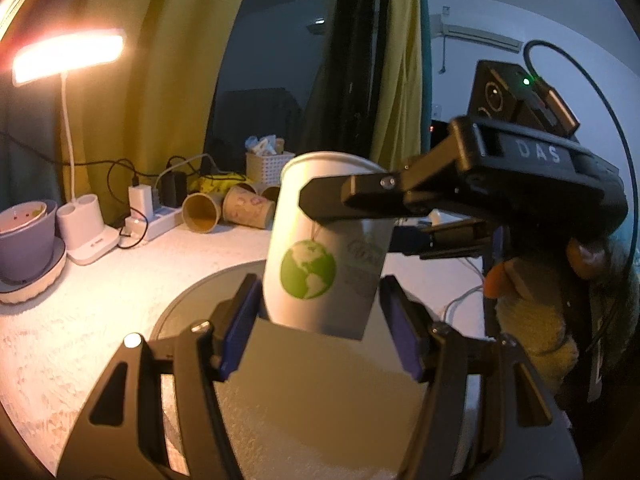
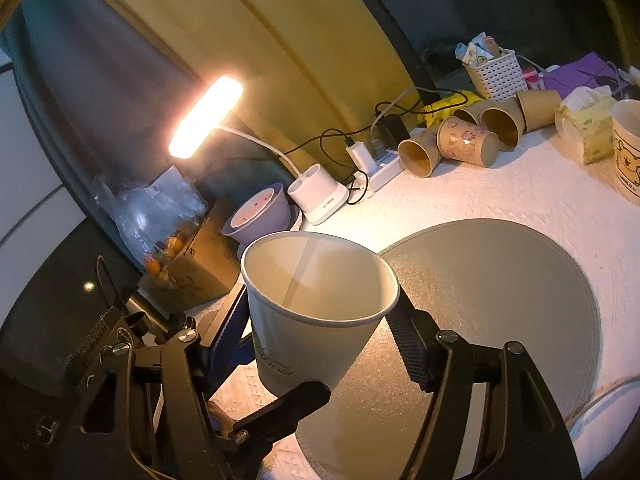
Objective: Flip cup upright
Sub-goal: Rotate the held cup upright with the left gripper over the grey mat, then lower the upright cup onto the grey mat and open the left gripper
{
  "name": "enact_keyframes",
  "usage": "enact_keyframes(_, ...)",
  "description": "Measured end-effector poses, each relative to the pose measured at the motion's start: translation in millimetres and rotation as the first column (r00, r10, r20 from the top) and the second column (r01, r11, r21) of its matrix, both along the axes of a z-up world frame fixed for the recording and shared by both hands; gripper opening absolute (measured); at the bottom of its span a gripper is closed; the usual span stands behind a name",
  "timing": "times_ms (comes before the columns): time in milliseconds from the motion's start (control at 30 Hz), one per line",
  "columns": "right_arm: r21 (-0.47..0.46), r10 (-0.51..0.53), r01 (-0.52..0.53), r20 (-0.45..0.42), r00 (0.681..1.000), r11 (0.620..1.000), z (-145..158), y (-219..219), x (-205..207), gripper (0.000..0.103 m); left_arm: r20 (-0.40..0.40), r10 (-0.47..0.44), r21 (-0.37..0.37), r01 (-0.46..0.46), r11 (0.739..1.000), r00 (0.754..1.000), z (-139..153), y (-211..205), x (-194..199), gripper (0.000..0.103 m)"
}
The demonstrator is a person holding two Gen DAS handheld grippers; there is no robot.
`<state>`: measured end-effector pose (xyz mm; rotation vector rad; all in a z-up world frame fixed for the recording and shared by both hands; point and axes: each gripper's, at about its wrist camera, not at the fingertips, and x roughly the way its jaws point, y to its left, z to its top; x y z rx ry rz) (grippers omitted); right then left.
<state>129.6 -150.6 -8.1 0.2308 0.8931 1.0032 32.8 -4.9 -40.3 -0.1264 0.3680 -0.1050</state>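
A white paper cup (image 1: 324, 248) with a green globe print is held mouth-up, slightly tilted, above a round grey mat (image 1: 208, 292). My right gripper (image 1: 340, 216) comes in from the right and is shut on the cup's upper wall. In the right wrist view the cup (image 2: 316, 312) sits between the right fingers (image 2: 412, 356), its open mouth facing up. My left gripper (image 1: 320, 312) is open; its blue pads (image 1: 240, 320) flank the cup's base without clearly touching. The left gripper also shows below the cup in the right wrist view (image 2: 276, 408).
Several brown paper cups (image 2: 468, 140) lie on their sides at the back. A lit desk lamp (image 1: 68, 56), power strip (image 1: 152, 220), purple bowl (image 1: 28, 240), white basket (image 2: 496, 72), tissue pack (image 2: 588, 124) and mug (image 2: 628, 148) stand around the white table (image 2: 520, 200).
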Motion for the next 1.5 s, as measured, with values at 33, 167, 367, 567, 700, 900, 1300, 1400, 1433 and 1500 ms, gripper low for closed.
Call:
enact_keyframes(33,-0.007,-0.002,0.002,0.003,1.0,1.0,-1,1,1,0.071,-0.009,0.0,-0.002,0.0,1.0,1.0,-1,0,1,0.063)
enact_keyframes(167,-0.023,-0.009,0.01,0.008,1.0,1.0,-3,4,7,0.071,-0.038,-0.001,-0.027,0.0,1.0,0.999,-5,2,4,0.075)
enact_keyframes(367,-0.089,-0.064,0.072,0.09,0.994,0.993,-5,7,18,0.071,-0.105,0.043,-0.047,-0.048,0.998,0.994,-13,11,13,0.076)
enact_keyframes(567,-0.251,-0.117,0.189,0.276,0.954,0.95,-19,15,28,0.071,-0.175,0.131,-0.069,-0.145,0.987,0.976,-23,27,19,0.076)
enact_keyframes(700,-0.312,-0.115,0.226,0.336,0.935,0.923,-36,22,36,0.071,-0.22,0.176,-0.094,-0.201,0.975,0.959,-30,41,23,0.076)
enact_keyframes(900,-0.376,-0.071,0.243,0.417,0.906,0.894,-47,43,46,0.071,-0.26,0.209,-0.105,-0.243,0.964,0.943,-36,50,26,0.076)
enact_keyframes(1300,-0.447,-0.046,0.261,0.436,0.899,0.856,-68,57,50,0.071,-0.301,0.252,-0.097,-0.293,0.951,0.92,-42,57,30,0.076)
enact_keyframes(1400,-0.441,-0.044,0.25,0.426,0.903,0.862,-67,54,47,0.071,-0.297,0.253,-0.094,-0.292,0.952,0.921,-41,57,29,0.076)
enact_keyframes(1433,-0.44,-0.043,0.248,0.425,0.904,0.863,-66,53,46,0.071,-0.295,0.253,-0.093,-0.291,0.952,0.921,-41,57,28,0.076)
enact_keyframes(1500,-0.439,-0.042,0.245,0.423,0.905,0.865,-65,51,43,0.072,-0.289,0.254,-0.09,-0.29,0.953,0.923,-41,55,28,0.076)
